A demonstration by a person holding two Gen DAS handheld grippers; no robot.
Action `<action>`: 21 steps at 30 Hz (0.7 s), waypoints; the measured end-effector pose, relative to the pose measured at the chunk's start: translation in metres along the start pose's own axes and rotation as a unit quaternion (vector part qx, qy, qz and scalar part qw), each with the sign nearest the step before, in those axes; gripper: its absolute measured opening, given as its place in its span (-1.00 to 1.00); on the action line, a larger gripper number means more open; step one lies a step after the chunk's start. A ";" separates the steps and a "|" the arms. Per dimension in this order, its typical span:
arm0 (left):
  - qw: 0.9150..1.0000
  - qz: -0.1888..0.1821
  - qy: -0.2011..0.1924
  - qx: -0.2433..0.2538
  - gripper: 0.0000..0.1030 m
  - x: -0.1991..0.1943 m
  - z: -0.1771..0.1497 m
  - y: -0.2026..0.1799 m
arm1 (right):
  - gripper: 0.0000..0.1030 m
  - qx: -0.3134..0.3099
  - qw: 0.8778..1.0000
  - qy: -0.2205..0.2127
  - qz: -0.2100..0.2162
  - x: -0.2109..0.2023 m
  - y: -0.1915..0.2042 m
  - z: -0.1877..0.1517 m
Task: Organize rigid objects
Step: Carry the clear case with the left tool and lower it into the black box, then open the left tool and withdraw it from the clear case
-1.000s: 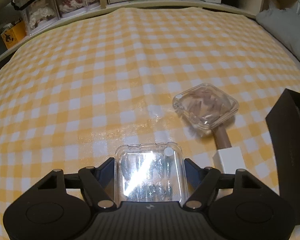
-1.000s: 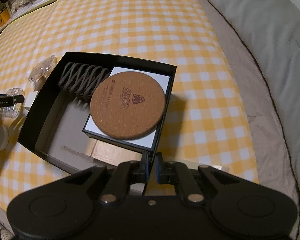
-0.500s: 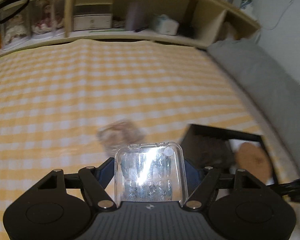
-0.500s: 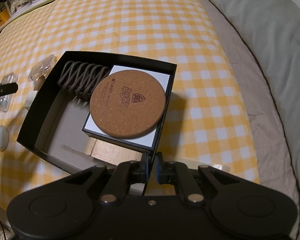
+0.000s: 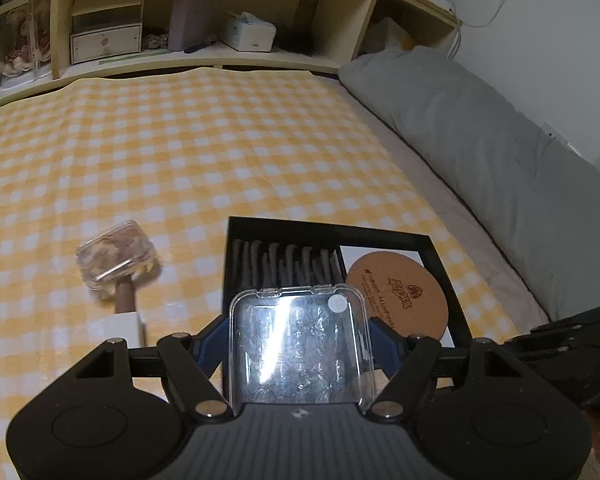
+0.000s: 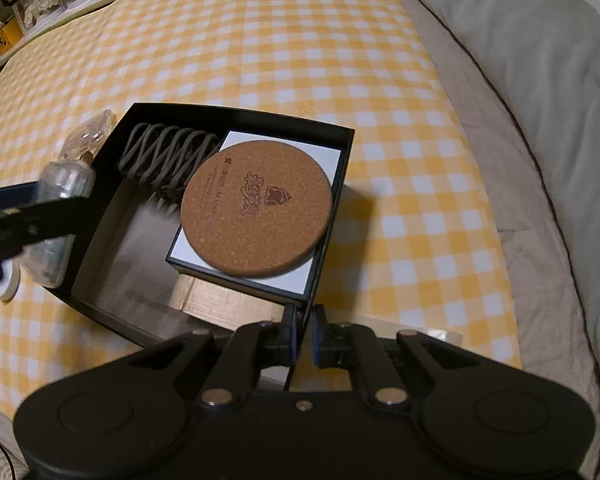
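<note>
My left gripper (image 5: 300,330) is shut on a clear plastic case (image 5: 300,360) of small shiny pieces, held above the left edge of the black box (image 5: 328,226). The right wrist view shows that case (image 6: 64,184) over the box's left wall (image 6: 112,136). Inside the box lie a round cork coaster (image 6: 256,208) on a white card (image 6: 324,156), a grey zigzag coil (image 6: 164,160) and a wooden block (image 6: 220,304). My right gripper (image 6: 305,320) is shut on the box's near wall. A second clear case (image 5: 116,256) rests on the checked cloth.
A brown and white stick (image 5: 124,312) lies under the second case. A small white round thing (image 6: 8,284) sits left of the box. A grey pillow (image 5: 480,128) runs along the right. Shelves (image 5: 180,52) with boxes stand behind the yellow checked cloth (image 5: 180,152).
My left gripper has swung right and up with the clear case, from over the cloth to over the black box's left edge. The right gripper has kept still on the wall.
</note>
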State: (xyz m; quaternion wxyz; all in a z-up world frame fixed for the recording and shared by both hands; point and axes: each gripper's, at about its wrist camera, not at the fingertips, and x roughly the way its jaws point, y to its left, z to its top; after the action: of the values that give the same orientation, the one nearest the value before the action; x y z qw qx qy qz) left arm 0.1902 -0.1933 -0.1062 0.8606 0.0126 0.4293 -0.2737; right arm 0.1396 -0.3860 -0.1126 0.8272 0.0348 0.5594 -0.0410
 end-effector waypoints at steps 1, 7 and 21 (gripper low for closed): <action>1.000 0.001 0.002 -0.002 0.43 0.004 0.000 -0.001 | -0.85 0.000 1.000 0.000 0.000 0.000 0.000 0.001; 1.000 0.013 0.028 0.004 0.43 0.028 0.000 -0.007 | -0.85 0.000 1.000 0.000 0.000 0.000 0.000 0.000; 0.999 0.027 0.017 0.026 0.47 0.033 -0.008 -0.006 | -0.85 -0.001 1.000 0.000 0.002 0.000 0.000 0.001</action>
State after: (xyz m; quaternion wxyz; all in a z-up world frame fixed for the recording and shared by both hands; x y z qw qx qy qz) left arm 0.1976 -0.2115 -0.1343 0.8597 0.0512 0.4357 -0.2616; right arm 0.1401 -0.3861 -0.1125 0.8274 0.0351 0.5591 -0.0392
